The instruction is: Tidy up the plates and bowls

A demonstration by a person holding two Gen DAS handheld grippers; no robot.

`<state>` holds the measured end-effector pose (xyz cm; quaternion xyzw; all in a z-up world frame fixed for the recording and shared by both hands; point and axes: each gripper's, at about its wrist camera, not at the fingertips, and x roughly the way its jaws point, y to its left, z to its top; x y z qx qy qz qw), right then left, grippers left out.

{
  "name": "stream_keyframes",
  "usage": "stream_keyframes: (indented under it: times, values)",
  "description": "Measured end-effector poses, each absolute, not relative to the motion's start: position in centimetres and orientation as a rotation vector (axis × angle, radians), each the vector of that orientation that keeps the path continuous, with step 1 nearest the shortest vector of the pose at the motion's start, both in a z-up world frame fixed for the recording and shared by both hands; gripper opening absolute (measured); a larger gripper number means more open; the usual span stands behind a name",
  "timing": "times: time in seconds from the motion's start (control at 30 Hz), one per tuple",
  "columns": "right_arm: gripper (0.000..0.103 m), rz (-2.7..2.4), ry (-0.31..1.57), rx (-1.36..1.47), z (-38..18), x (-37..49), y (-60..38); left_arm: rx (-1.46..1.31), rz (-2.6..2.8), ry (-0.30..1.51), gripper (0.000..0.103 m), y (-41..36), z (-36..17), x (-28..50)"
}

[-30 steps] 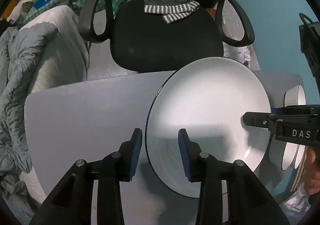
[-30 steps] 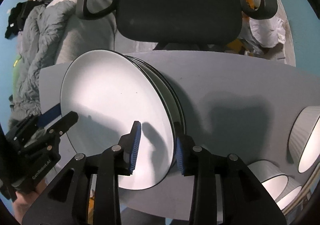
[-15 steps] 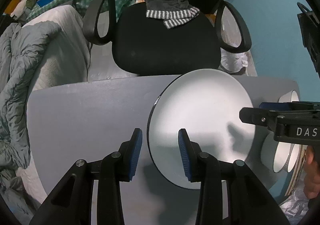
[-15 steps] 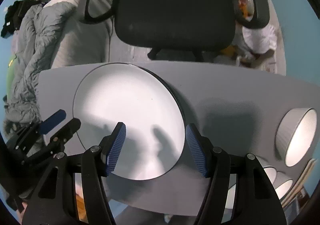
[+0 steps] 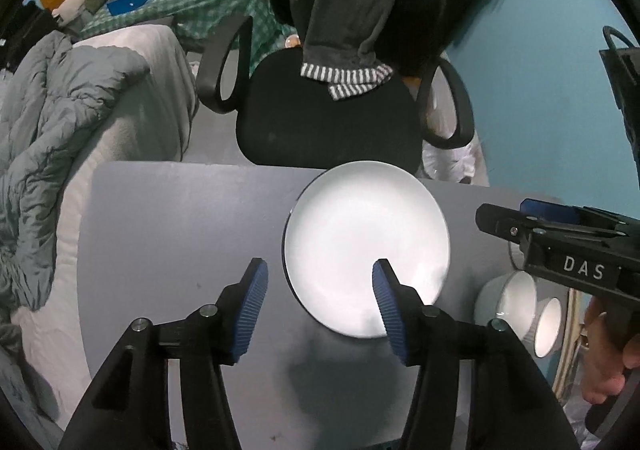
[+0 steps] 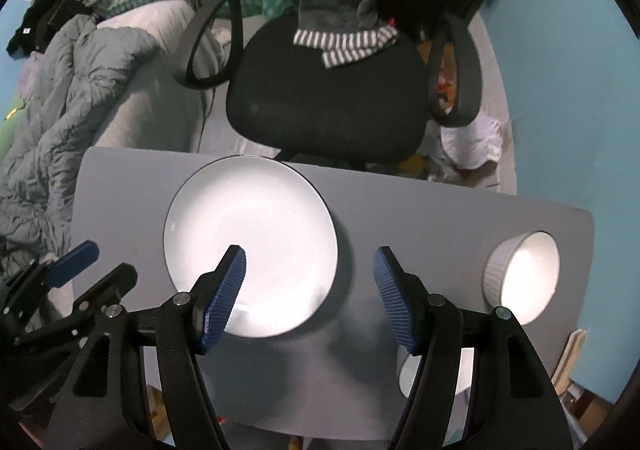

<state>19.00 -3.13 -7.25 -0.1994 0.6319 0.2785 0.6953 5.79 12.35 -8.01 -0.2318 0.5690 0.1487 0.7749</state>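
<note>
We find both cameras mounted behind their tools, looking forward and down over the grey desk point(image 5: 180, 218) from above its near edge. The left view faces the desk's left and middle; the right view takes in the middle and right end. Both share the white plate point(image 5: 366, 246) point(image 6: 250, 246) and the black office chair point(image 5: 328, 122) point(image 6: 324, 106) beyond. Each view catches the other tool at its margin.

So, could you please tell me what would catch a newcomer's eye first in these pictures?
The bright white plate lying on the grey table stands out first, lit up in the middle. Above it hover the open left claw and right claw, both empty. A ribbed white bowl lies tipped near the table's right end.
</note>
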Motion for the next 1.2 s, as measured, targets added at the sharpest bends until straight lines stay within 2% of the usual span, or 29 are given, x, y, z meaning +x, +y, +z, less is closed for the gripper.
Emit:
stream_keyframes:
  times: [0.2,0.33,1.0,1.2]
  values:
    - [0.066,0.607,1.345,-0.444,-4.6,17.5,-4.6,-0.453,0.315,1.190,0.056,10.7,-5.1,3.8]
    - [0.066,0.600,1.305,-0.425,-2.8,16.6,-5.4,-0.382,0.307,1.152,0.069,9.3,-3.0,2.6]
    - [0.066,0.497,1.160,-0.293,4.9,13.2,-11.8,-0.367,0.222,1.026,0.069,6.5,4.0,-0.2]
    - [0.066,0.456,1.133,-0.254,6.5,12.6,-14.0,-0.342,0.182,0.993,0.076,5.3,5.1,0.3]
